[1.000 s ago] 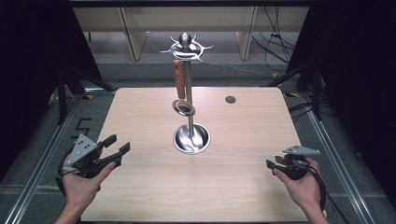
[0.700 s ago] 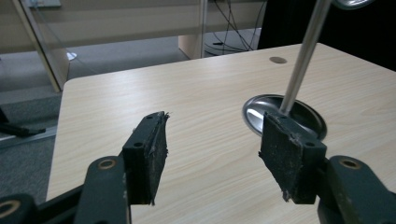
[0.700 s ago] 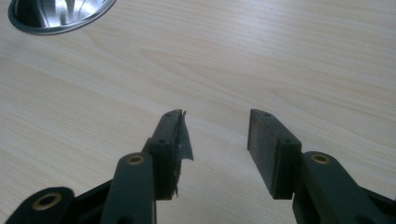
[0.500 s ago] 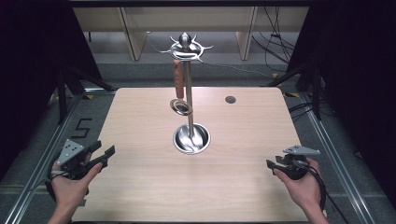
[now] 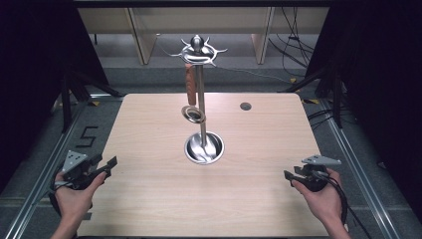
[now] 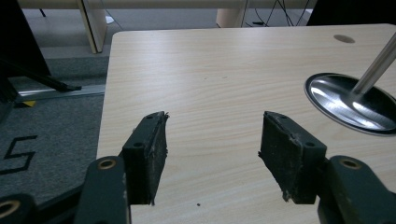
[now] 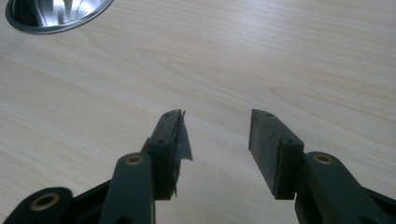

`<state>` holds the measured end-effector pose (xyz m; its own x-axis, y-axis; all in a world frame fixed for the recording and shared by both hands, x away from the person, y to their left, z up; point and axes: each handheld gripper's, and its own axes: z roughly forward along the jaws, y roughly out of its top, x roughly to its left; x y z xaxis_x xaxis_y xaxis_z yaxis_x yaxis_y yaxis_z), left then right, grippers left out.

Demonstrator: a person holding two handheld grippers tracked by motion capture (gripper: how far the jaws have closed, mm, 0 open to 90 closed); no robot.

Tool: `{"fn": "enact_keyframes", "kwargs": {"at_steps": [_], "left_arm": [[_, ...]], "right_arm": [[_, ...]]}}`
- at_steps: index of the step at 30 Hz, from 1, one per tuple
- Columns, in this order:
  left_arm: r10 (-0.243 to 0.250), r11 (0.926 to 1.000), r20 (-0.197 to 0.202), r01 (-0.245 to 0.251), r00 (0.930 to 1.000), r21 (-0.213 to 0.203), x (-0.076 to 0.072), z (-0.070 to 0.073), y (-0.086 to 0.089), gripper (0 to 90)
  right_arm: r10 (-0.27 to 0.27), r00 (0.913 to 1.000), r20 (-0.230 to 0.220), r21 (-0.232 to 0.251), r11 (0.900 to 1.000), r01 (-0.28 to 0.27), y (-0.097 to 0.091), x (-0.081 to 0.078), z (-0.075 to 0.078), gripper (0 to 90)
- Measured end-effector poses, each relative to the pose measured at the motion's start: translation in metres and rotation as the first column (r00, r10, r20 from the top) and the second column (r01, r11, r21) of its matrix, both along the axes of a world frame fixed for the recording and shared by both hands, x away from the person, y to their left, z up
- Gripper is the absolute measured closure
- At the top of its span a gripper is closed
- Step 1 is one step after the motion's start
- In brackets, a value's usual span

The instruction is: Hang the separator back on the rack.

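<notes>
Utensil stand (image 5: 201, 99) rises upright from the middle of the bench (image 5: 149, 199), its long axis vertical, its round steel base (image 5: 204, 148) flat on the pale wood. A wooden-handled tool (image 5: 189, 82) hangs from the hooked crown, handle up and ring end down. Grey floor, dark curtains and cables surround the bench. The left hand-held gripper (image 5: 102, 166) at the near left corner and the right hand-held gripper (image 5: 293, 177) near the right edge hover released, empty, well apart from the stand.
</notes>
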<state>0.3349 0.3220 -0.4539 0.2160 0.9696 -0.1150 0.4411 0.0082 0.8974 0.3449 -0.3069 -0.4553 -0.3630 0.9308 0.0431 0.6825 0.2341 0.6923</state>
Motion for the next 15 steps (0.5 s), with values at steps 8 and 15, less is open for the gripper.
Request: {"fn": "enact_keyframes", "kwargs": {"at_steps": [8,15], "left_arm": [[-0.001,0.9992,0.029,0.0,0.9996,0.04,-0.003,-0.0014,-0.0041,40.7],[-0.003,0.9998,0.04,0.002,0.9992,0.017,-0.0027,-0.0015,-0.0035,40.9]], "right_arm": [[0.02,0.9998,0.005,0.019,0.9996,-0.02,0.0018,-0.0004,0.0011,55.0],[0.027,0.9995,0.014,0.022,0.9994,-0.027,0.0006,0.0008,-0.0006,54.9]]}}
